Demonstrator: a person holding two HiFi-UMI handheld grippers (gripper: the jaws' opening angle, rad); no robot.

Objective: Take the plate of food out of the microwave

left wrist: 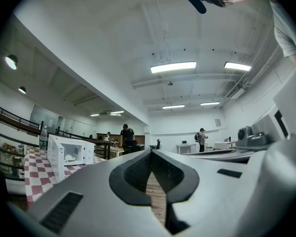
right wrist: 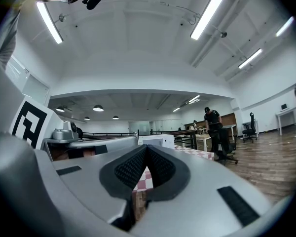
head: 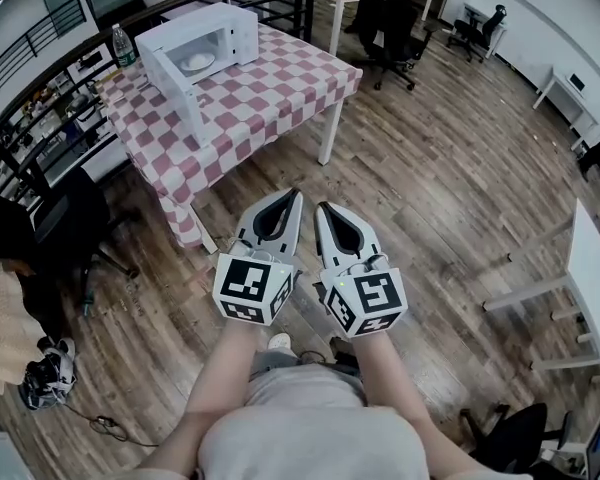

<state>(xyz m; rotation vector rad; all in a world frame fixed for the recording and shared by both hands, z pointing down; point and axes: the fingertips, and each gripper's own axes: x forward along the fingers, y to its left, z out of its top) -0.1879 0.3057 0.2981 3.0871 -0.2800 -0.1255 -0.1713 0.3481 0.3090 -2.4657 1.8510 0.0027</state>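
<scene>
A white microwave (head: 195, 46) stands on the checked table (head: 270, 88) with its door (head: 172, 88) swung open. Inside lies a white plate of food (head: 198, 62). The left gripper view shows the same microwave (left wrist: 69, 153) far off at the left, and the right gripper view shows the microwave (right wrist: 158, 141) just past the jaw tips. My left gripper (head: 297, 194) and right gripper (head: 320, 208) hang side by side over the wooden floor, well short of the table. Both are shut with nothing between the jaws.
A water bottle (head: 123, 44) stands behind the microwave, near the railing (head: 40, 88). Office chairs (head: 395, 28) sit beyond the table. A white desk (head: 590, 268) is at the right. People stand far off (left wrist: 126, 135) in the room.
</scene>
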